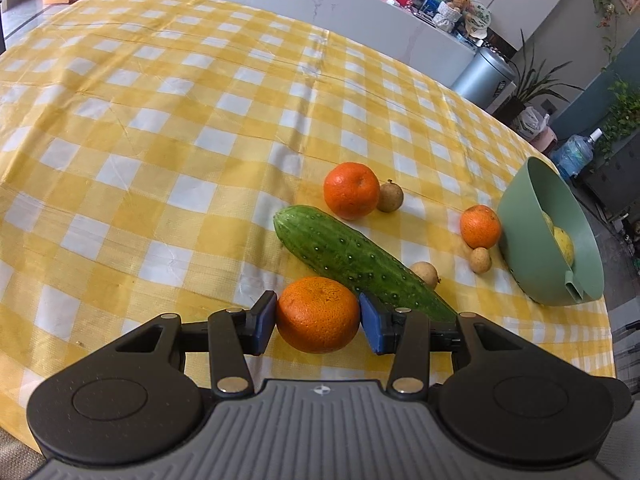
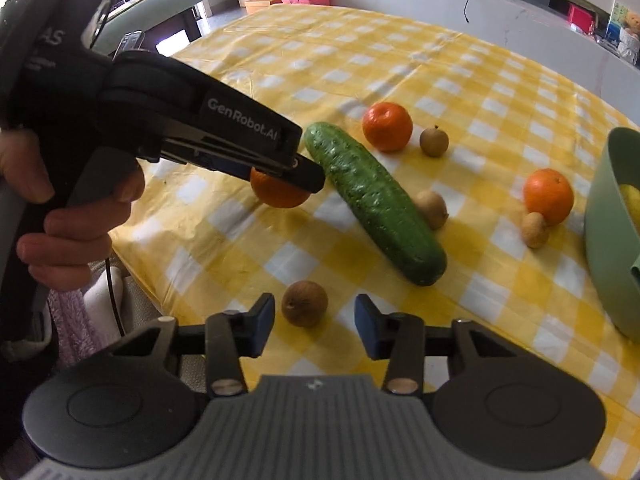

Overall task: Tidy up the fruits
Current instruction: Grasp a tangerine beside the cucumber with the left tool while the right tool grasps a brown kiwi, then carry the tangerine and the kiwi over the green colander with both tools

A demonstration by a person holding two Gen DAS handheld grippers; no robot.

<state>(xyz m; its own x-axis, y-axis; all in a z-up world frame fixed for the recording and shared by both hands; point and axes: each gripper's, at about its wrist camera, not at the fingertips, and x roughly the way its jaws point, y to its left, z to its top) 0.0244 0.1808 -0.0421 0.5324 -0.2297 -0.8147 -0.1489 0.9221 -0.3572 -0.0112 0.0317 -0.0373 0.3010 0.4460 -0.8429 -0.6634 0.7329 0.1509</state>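
On the left of the right wrist view, a hand [image 2: 68, 216] is gripping the handle of the left gripper [image 2: 286, 182], which is reaching down over the yellow-and-white checked tablecloth [image 2: 400, 52]. Its blue pads [image 1: 264, 322] are pressing on both sides of the near orange [image 1: 318, 314], so that claw is sitting partly closed with the fruit clamped between its fingers; in the right wrist view only the lower half of this orange is showing under the gripper's tip.

Just right of it, the cucumber [image 2: 376, 202] is lying diagonally across the cloth, its far end pointing up and left. A second orange [image 2: 387, 126] is sitting beyond the cucumber's far end, with a small brown longan [image 2: 434, 142] just beside it on the right. Another longan [image 2: 431, 209] is resting against the cucumber's right flank.

Nearest the camera, the right gripper [image 2: 316, 318] is hovering low with a brown longan [image 2: 305, 304] lying between its fingers. Its jaws are standing partly open, and a gap is showing on each side of the fruit, so nothing is being held there.

Further right, a third orange [image 2: 548, 196] is sitting on the cloth with a pale longan [image 2: 535, 230] touching its near side. At the far right edge, the green bowl [image 1: 520, 216] is standing just beside that pair, and yellow fruit [image 1: 563, 246] is lying inside it
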